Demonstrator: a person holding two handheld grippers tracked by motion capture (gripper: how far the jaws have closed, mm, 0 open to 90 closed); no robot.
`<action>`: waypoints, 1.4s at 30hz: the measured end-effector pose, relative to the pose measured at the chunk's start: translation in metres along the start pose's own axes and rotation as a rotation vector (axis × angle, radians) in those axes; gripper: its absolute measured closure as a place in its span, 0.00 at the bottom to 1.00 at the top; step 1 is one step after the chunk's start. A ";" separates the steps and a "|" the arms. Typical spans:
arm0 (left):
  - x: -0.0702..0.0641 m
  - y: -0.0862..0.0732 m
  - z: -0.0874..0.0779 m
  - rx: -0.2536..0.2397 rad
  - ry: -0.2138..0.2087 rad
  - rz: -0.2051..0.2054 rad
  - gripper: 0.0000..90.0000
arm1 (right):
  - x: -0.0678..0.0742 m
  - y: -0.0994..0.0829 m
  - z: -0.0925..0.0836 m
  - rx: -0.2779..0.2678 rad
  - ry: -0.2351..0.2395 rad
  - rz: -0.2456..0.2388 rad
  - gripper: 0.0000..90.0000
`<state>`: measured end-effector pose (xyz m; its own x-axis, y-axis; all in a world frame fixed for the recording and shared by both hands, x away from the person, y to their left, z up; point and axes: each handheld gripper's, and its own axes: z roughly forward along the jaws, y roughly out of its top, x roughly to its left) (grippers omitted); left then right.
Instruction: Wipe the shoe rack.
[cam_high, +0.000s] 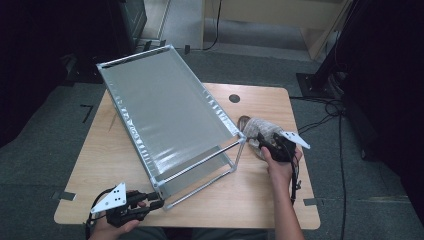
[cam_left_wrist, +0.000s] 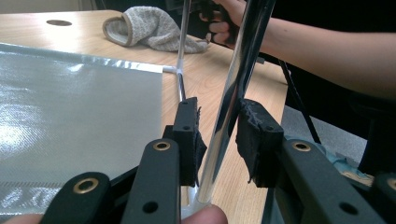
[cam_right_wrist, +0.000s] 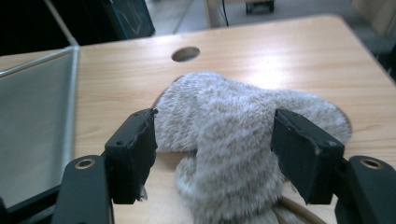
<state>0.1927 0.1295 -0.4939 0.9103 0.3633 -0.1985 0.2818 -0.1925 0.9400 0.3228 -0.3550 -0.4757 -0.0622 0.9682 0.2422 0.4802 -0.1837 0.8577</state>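
On the bench (cam_high: 107, 165), a tilted metal rack (cam_high: 165, 115) with a grey mesh sheet is stood, its high end reaching past the far edge and its low corner set near the front edge. At that corner the left gripper (cam_high: 150, 201) is held, its fingers (cam_left_wrist: 189, 135) parted a little around the upright rod (cam_left_wrist: 233, 93), which is seen passing between the pads with a thin gap on either side; nothing is clamped. To the right of the rack, a grey fuzzy slipper (cam_high: 260, 129) is laid just beside the rack's corner, with bare bench left between it and the right edge. The right gripper (cam_high: 267, 142) is held over it, its fingers (cam_right_wrist: 133, 149) spread wide to either side of the slipper without pressing it. The slipper's near end is cut off in the right gripper view and partly hidden by the hand from above.
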 end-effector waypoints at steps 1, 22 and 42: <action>-0.001 0.000 0.001 0.005 0.003 -0.001 0.75 | -0.001 0.001 0.007 0.025 0.001 0.026 0.35; -0.005 -0.002 0.010 0.017 0.020 0.047 0.80 | -0.011 -0.026 0.020 0.117 -0.053 0.038 0.80; -0.003 0.003 0.025 0.031 0.028 0.023 0.88 | 0.037 0.050 -0.111 -0.246 0.164 -0.013 0.79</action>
<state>0.1985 0.1052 -0.4974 0.9077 0.3842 -0.1687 0.2708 -0.2293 0.9349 0.2479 -0.3476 -0.3736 -0.2176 0.9339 0.2836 0.2536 -0.2265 0.9404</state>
